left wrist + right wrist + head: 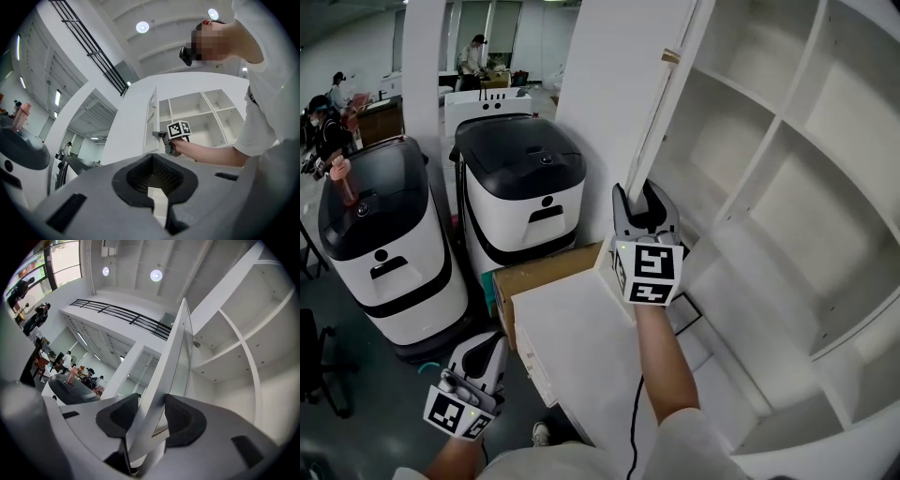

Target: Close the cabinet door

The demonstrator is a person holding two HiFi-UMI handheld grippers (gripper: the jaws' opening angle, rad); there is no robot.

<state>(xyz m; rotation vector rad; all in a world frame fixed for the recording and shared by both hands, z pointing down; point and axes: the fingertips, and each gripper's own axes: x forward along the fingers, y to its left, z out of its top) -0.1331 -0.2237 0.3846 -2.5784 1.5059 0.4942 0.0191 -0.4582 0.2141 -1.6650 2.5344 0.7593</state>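
The cabinet [778, 117] stands at the right, its white shelves facing the person. The door [619, 94] is open, swung out at the cabinet's left side with its free edge toward the person. The right hand-held gripper [644, 192] is on the lower part of that edge. In the right gripper view the door runs up between the two pads, one pad against each face, so the jaws are clamped on it. The left hand-held gripper [487, 342] hangs low at the near left, well apart from the door, its jaws together with nothing between them. Left of the door stands a white machine [520, 202] with a black lid, and a second machine [384, 253] stands further left with a pink bottle [342, 183] on top. A cardboard box [544, 270] sits near the door's foot, with a white board [581, 347] just beside it. People [473, 56] stand at the far left.
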